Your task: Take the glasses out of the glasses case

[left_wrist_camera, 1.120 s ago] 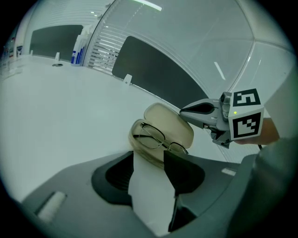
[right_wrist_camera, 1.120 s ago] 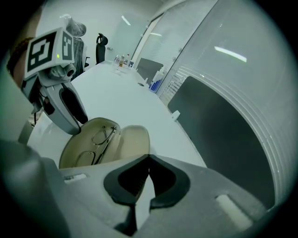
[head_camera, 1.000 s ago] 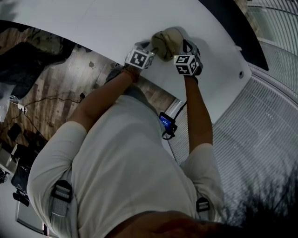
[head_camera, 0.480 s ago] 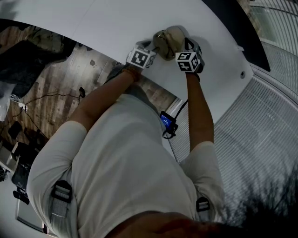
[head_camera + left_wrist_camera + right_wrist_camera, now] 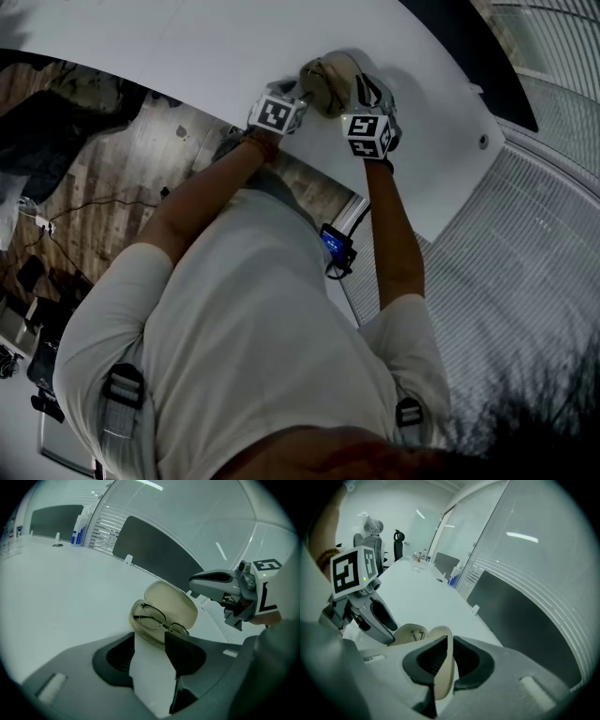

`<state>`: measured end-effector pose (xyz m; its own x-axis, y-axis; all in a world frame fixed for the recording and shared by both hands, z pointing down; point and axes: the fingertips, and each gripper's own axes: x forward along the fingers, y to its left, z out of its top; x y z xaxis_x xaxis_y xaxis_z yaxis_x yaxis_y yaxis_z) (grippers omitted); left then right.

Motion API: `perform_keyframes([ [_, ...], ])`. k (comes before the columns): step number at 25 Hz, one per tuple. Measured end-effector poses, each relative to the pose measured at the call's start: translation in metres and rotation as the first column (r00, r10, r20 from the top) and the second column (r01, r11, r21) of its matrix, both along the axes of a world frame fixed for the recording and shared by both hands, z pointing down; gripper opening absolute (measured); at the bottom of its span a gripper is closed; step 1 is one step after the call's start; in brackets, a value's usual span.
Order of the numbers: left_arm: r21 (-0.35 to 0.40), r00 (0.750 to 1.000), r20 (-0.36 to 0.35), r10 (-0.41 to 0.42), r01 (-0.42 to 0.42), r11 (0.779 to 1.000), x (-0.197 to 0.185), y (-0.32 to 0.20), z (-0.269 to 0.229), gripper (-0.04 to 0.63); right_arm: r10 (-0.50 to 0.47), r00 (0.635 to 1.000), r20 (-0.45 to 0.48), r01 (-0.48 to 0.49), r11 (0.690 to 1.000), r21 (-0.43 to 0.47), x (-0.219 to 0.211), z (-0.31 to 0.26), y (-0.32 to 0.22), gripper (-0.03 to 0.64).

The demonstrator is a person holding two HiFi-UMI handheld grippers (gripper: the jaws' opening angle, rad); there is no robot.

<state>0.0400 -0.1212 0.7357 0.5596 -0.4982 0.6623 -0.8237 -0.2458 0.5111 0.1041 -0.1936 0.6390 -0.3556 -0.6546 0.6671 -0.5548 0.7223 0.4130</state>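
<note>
A beige glasses case (image 5: 330,80) lies open on the white table (image 5: 234,47). Dark-rimmed glasses (image 5: 157,619) rest in its lower shell, and the lid (image 5: 174,603) stands up behind them. My left gripper (image 5: 302,96) is shut on the near end of the lower shell (image 5: 144,634). My right gripper (image 5: 360,91) has the lid's edge (image 5: 443,667) between its jaws, which are opening, with a gap beside the left pad. In the left gripper view the right gripper (image 5: 199,582) hangs just right of the lid.
A dark panel (image 5: 159,550) runs along the table's far edge below a glass wall. Bottles (image 5: 78,532) stand far off on the table, and an office chair (image 5: 396,543) is at its far end. The table's near edge (image 5: 309,169) lies just under my wrists.
The right gripper has shifted slightly left and lifted, carrying the lid's edge with it. The left gripper keeps its place on the case.
</note>
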Motion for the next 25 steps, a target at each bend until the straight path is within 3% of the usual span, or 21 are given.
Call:
perform_keyframes([
  [8,-0.019,1.000,0.023,0.005,-0.004,1.000,-0.001,0.003,0.001,0.210,-0.036,0.999,0.018,0.037,0.998,-0.053,-0.022,0.019,0.018,0.038],
  [25,-0.003,1.000,-0.003,-0.017,0.017,1.000,-0.004,0.001,-0.003,0.213,-0.106,0.994,-0.013,0.102,0.977,-0.187,-0.043,0.072,0.046,0.080],
])
